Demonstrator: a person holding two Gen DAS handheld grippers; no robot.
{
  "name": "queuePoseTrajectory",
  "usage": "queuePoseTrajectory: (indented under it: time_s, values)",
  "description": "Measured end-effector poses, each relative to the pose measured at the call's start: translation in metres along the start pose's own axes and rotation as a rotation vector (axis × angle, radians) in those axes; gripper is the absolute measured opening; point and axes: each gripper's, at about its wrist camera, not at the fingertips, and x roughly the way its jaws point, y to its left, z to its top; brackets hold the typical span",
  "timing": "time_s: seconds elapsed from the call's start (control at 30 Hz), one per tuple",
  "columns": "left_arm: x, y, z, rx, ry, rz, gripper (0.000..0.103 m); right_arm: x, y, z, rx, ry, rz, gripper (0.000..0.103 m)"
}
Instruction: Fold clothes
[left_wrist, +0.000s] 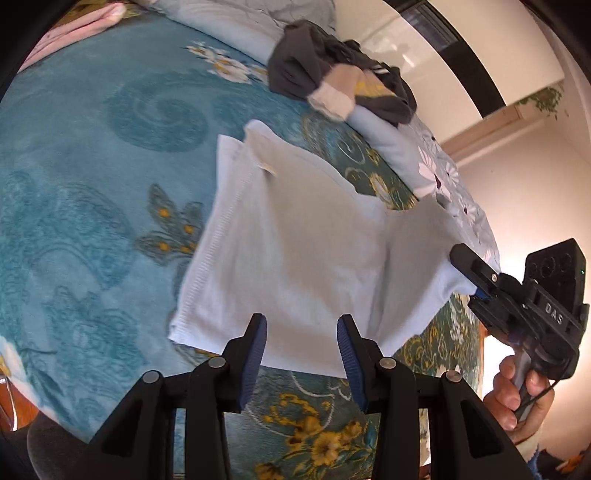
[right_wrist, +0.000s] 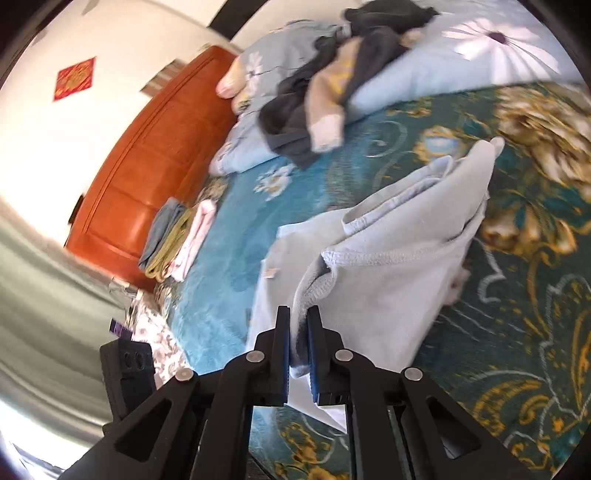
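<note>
Now the pale blue garment (left_wrist: 295, 236) lies half-lifted and rumpled on the teal floral bedspread (left_wrist: 92, 184). The right gripper (right_wrist: 298, 332) pinches its corner, tilted downward. The left gripper (left_wrist: 301, 343) hovers above with jaws apart, holding nothing

Bedspread: a teal plush blanket with gold flower print (left_wrist: 92, 177) is covering the bed, lying flat.
Quilt: a pale blue padded quilt with white daisy print (right_wrist: 461, 59) is lying bunched along the blanket's far edge.
Headboard: an orange-brown padded leather headboard (right_wrist: 147, 166) is standing against the wall.
Wall: a red diamond-shaped paper decoration (right_wrist: 75, 78) is hanging on the cream wall above the headboard.
</note>
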Motion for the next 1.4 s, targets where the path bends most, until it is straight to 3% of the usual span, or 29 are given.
queuePoseTrajectory:
  time_s: [0.17,0.3,0.43,0.6,0.67,0.77,0.93,1.07,1.17,1.27,1.4]
  values:
    - [-0.013,0.042,0.007,-0.134,-0.038,0.009,0.044,0.06,0.054,-0.013,-0.118,0.143,0.106,0.008]
    - [-0.013,0.055,0.006,-0.174,-0.037,0.013,0.044,0.12,0.058,-0.027,-0.109,0.265,0.084,0.008]
    - [-0.011,0.058,0.006,-0.188,-0.034,0.009,0.044,0.141,0.052,-0.035,-0.106,0.332,0.06,0.009]
    - [-0.011,0.057,0.011,-0.187,-0.031,0.007,0.044,0.138,0.054,-0.041,-0.151,0.376,0.056,0.018]
    - [-0.011,0.053,0.014,-0.173,-0.031,0.017,0.044,0.131,0.055,-0.044,-0.181,0.387,0.079,0.031]
    - [-0.006,0.044,0.018,-0.13,-0.026,0.056,0.044,0.112,0.046,-0.042,-0.176,0.357,0.067,0.033]
    - [0.013,0.029,0.02,-0.03,-0.007,0.14,0.044,0.062,-0.008,-0.027,-0.051,0.237,-0.019,0.033]
    - [0.023,0.04,0.017,-0.059,0.004,0.245,0.044,0.036,-0.047,-0.033,0.04,0.203,-0.079,0.035]
    - [0.02,0.048,0.011,-0.099,-0.003,0.201,0.041,0.031,-0.061,-0.049,0.075,0.222,-0.099,0.035]
    - [0.016,0.043,0.007,-0.075,-0.012,0.152,0.023,0.034,-0.07,-0.061,0.111,0.251,-0.1,0.035]
    - [0.018,0.042,0.006,-0.088,0.008,0.101,0.021,0.038,-0.078,-0.066,0.159,0.255,-0.088,0.035]
